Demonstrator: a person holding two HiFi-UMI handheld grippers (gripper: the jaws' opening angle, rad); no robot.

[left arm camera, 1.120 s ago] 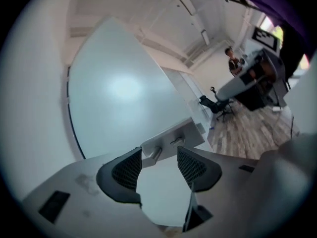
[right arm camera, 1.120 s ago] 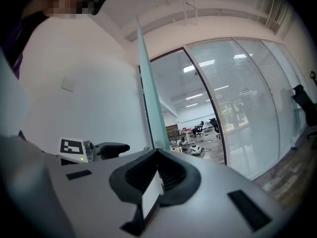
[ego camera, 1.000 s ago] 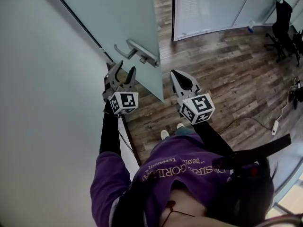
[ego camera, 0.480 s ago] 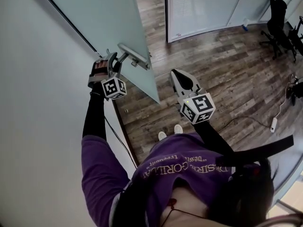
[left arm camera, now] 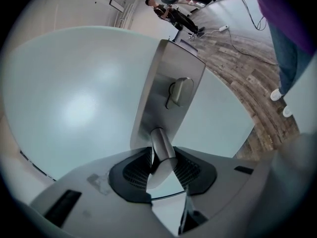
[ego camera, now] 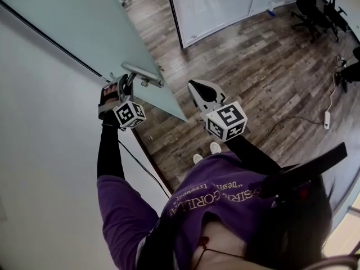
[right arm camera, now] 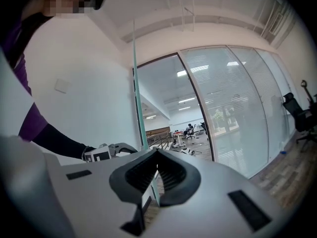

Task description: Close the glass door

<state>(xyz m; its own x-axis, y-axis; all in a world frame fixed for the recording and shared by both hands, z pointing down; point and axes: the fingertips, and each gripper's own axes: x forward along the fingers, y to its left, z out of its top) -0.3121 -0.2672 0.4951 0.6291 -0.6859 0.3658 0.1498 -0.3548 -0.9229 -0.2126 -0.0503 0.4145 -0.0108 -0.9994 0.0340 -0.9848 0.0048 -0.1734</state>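
Wood floor [ego camera: 253, 66] fills the right of the head view, with a white wall [ego camera: 45, 128] at the left and the glass door [ego camera: 73, 21] standing open at an angle from it. A glass partition [ego camera: 214, 4] and dark chairs [ego camera: 312, 4] lie at the top, well apart from the person. The left gripper [ego camera: 125, 83] is up against the door's handle [ego camera: 142, 72]. The right gripper [ego camera: 198, 88] hangs over the floor just beside the door's free edge, touching nothing. Below are the person's purple top [ego camera: 214, 201] and shoes [ego camera: 215, 147].

From the left gripper view, the frosted door [left arm camera: 74, 98] covers most of the frame. A metal plate [left arm camera: 163, 103] on it carries a small turn knob [left arm camera: 179, 90] and, lower, the handle [left arm camera: 161, 145]. The round bar of the handle runs straight in between the ribbed pads [left arm camera: 136, 170], and both pads bear on it. The jaws have just been closing and now clamp that bar.

From the right gripper view, the right gripper [right arm camera: 157, 155] has its jaws together at the tips with nothing between them. Past them stands the thin green edge of the door [right arm camera: 136, 98], with the wall [right arm camera: 84, 83] to its left and the partition [right arm camera: 237, 113] to its right. The left gripper [right arm camera: 106, 151] shows low at the left on a dark sleeve [right arm camera: 54, 140], just beside the door.
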